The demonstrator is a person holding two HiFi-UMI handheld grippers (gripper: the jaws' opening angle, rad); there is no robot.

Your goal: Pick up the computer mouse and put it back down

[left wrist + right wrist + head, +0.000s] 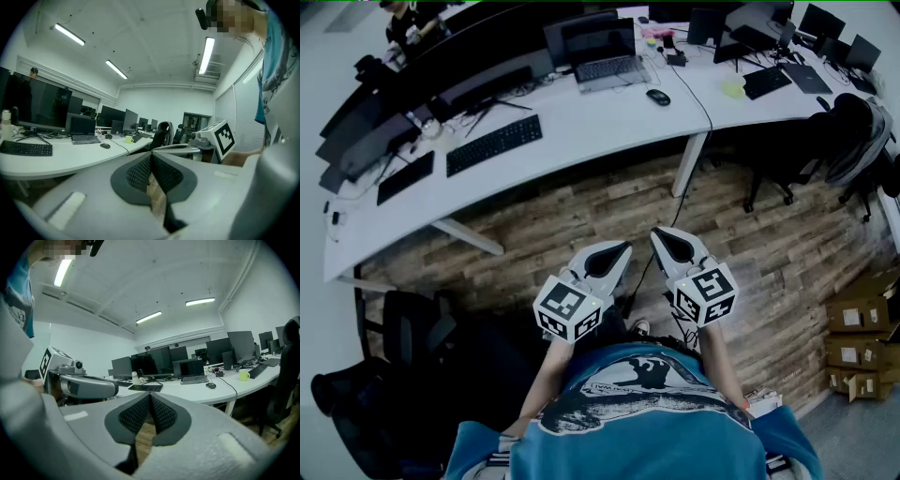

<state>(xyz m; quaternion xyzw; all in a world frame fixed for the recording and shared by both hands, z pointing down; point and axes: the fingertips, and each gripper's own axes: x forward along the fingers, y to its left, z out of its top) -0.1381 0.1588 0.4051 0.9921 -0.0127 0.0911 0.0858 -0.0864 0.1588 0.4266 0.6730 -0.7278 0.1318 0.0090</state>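
Your left gripper (622, 248) and right gripper (661, 234) hover side by side, each with its jaws pressed together on nothing. The computer mouse (657, 97) lies on the white desk (581, 127), right of the laptop (609, 58), nearer the front edge.

long white desk (581, 122) stands on wood-plank floor (581, 220) under lit ceiling strip lights (149, 317).

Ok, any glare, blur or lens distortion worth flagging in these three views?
Head view: heavy fisheye bows the white desk, dim corners. Left gripper view: the ceiling light strip glares, round black vignette. Right gripper view: same vignette, the computer mouse small yet sharp.
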